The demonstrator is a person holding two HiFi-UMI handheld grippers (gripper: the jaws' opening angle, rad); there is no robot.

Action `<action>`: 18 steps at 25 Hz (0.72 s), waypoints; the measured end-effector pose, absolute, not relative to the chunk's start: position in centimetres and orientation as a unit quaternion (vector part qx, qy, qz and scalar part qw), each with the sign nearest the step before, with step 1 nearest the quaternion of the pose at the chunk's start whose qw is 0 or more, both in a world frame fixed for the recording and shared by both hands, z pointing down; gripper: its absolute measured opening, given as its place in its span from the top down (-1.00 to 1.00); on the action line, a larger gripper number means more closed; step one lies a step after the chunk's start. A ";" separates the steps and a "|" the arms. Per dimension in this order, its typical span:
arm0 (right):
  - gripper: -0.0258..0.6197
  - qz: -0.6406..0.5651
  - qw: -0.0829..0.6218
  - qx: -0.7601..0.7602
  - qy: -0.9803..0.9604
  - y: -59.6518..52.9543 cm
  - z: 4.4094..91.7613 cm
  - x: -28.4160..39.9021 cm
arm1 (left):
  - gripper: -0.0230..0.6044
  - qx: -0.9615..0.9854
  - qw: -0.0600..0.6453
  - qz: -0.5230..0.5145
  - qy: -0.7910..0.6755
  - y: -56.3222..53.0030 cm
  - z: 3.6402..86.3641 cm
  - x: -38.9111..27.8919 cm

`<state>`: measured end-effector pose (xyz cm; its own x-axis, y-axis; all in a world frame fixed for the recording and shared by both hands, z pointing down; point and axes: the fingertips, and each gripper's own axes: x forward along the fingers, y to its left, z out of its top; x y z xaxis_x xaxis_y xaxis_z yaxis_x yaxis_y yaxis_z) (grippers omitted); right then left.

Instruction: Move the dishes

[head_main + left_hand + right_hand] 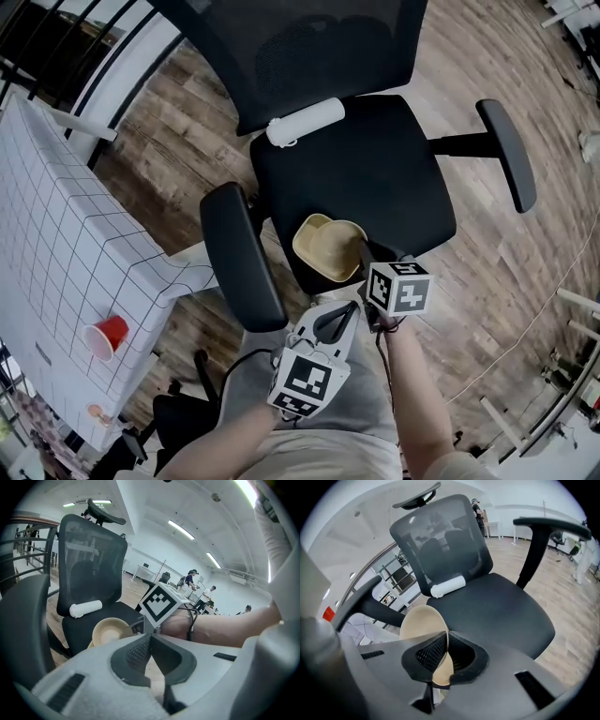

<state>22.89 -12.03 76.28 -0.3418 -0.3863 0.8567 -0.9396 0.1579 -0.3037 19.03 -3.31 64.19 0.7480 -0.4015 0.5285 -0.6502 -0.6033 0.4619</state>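
- Right gripper [366, 255]: jaws pressed onto the rim of a beige dish [333, 251]; in the right gripper view [446, 645] the thin rim runs straight between the two ribbed pads
- Beige dish: lower centre of the head view, at the front edge of the black seat [375, 169] of an office chair; in the right gripper view the dish [422, 623] stands tilted, its hollow side facing the left of the frame
- Contact between dish and seat: cannot be determined from any view
- A second beige rim shows at the upper left of the dish in the head view; whether it is a separate piece cannot be determined
- Left gripper [351, 309]: low centre of the head view, just below and left of the right gripper; in the left gripper view [150, 641] its jaws are pressed together with nothing between them
- The left gripper view shows the dish [110, 631] at centre left, and the right gripper's marker cube [162, 603] just to its right
- White roll [305, 122]: lies across the rear of the seat against the mesh backrest [309, 47], well apart from the dish
- Armrests: one [242, 255] at centre left of the head view, just left of the dish; the other [506, 155] at the right
- Table with a grid-pattern cloth [56, 234]: left edge of the head view, with a red cup [105, 335] lying on it
- Floor: wood planks [487, 56]
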 end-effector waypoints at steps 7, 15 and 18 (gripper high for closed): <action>0.83 0.372 0.248 0.491 -0.748 -15.3 62.4 21.9 | 0.88 0.895 0.272 0.166 -0.312 -6.5 56.9 16.1; 0.84 0.287 0.171 0.503 -0.797 -17.2 46.6 20.3 | 0.88 0.896 0.196 0.137 -0.375 -10.8 46.3 11.0; 0.84 0.257 0.161 0.503 -0.809 -16.7 41.9 19.7 | 0.88 0.885 0.187 0.116 -0.411 -11.2 41.7 8.6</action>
